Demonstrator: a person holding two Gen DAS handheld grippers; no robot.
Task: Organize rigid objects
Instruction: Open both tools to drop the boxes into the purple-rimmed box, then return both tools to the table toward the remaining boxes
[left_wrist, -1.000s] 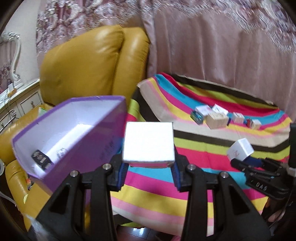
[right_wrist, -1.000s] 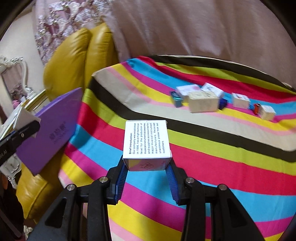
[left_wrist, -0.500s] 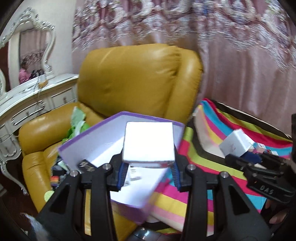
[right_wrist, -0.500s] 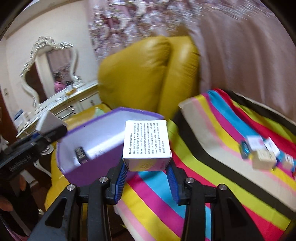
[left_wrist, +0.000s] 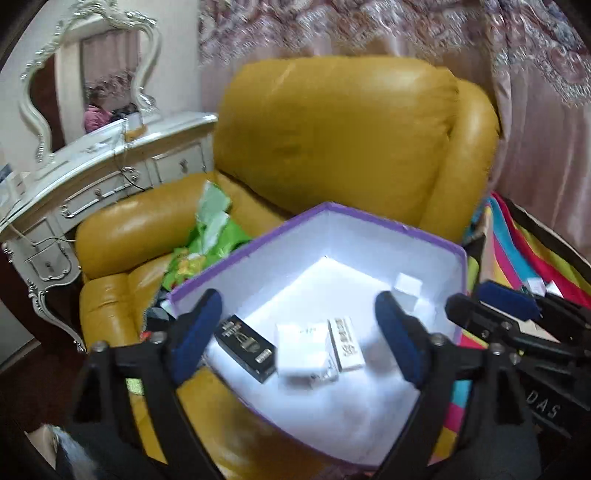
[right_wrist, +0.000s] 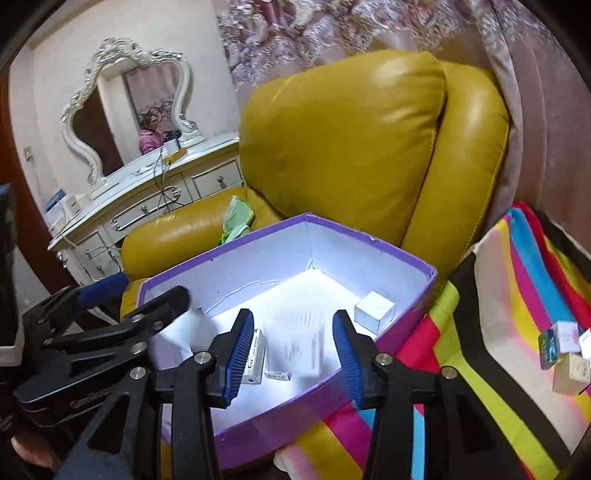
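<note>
Fingers (left_wrist: 395, 339) spread; black box (left_wrist: 245, 347) left-view only

The letters "DAS" are seen in white on the black body of the right gripper (left_wrist: 517, 306), at four o'clock in the left wrist view. Print is carried by a white carton (left_wrist: 345, 343) and a black carton (left_wrist: 245, 343) in the purple box (left_wrist: 369, 221), but it cannot be read.

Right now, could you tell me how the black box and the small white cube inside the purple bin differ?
The black box is dark, long and flat, with pale print; the small white cube is plain and squat. The black box lies near the bin's front-left wall, the cube alone by the far right wall. Both rest loose in the purple bin.
</note>
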